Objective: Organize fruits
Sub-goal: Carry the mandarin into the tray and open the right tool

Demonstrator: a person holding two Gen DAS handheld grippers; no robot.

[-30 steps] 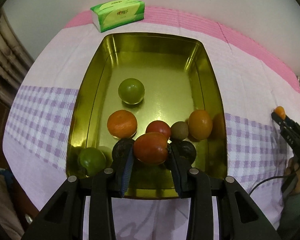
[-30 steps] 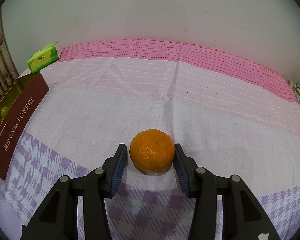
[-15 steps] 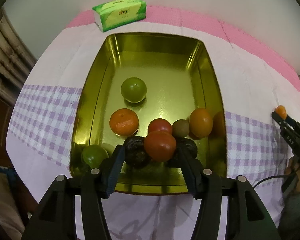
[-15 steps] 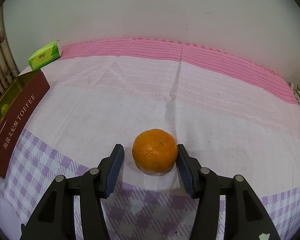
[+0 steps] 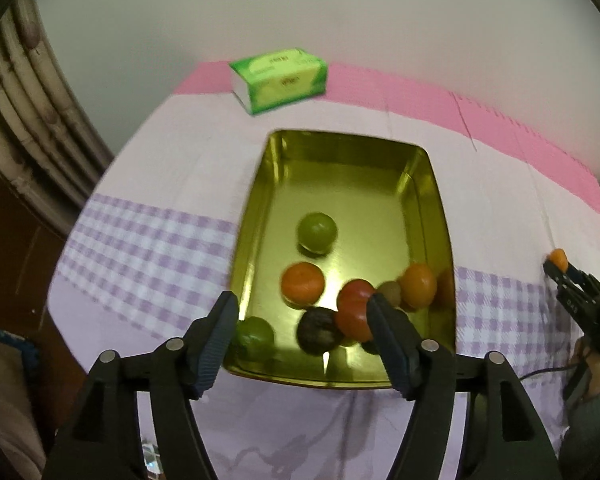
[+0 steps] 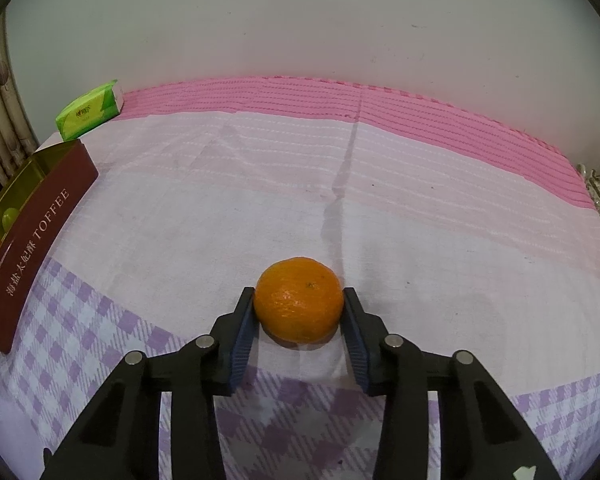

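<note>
A gold tin tray (image 5: 440, 216) holds several fruits: a green one (image 5: 316, 232), an orange (image 5: 302, 285), a red tomato (image 5: 354, 314), a dark fruit (image 5: 318, 330) and another green one (image 5: 254, 336). My left gripper (image 5: 300, 320) is open and empty, raised above the tray's near end. In the right wrist view an orange (image 6: 299, 305) sits on the cloth. My right gripper (image 6: 299, 314) is shut on it, both pads touching its sides. The right gripper with the orange also shows in the left wrist view (image 5: 558, 260).
A green tissue pack (image 5: 280, 78) lies behind the tray near the wall. The tray's brown "TOFFEE" side (image 6: 36, 240) is at the left in the right wrist view. A pink and purple-checked cloth (image 6: 340, 200) covers the table. Pipes (image 5: 32, 120) stand at the left.
My left gripper opened, released the red tomato into the tray, and pulled back and up. My right gripper closed its pads onto the orange on the cloth.
</note>
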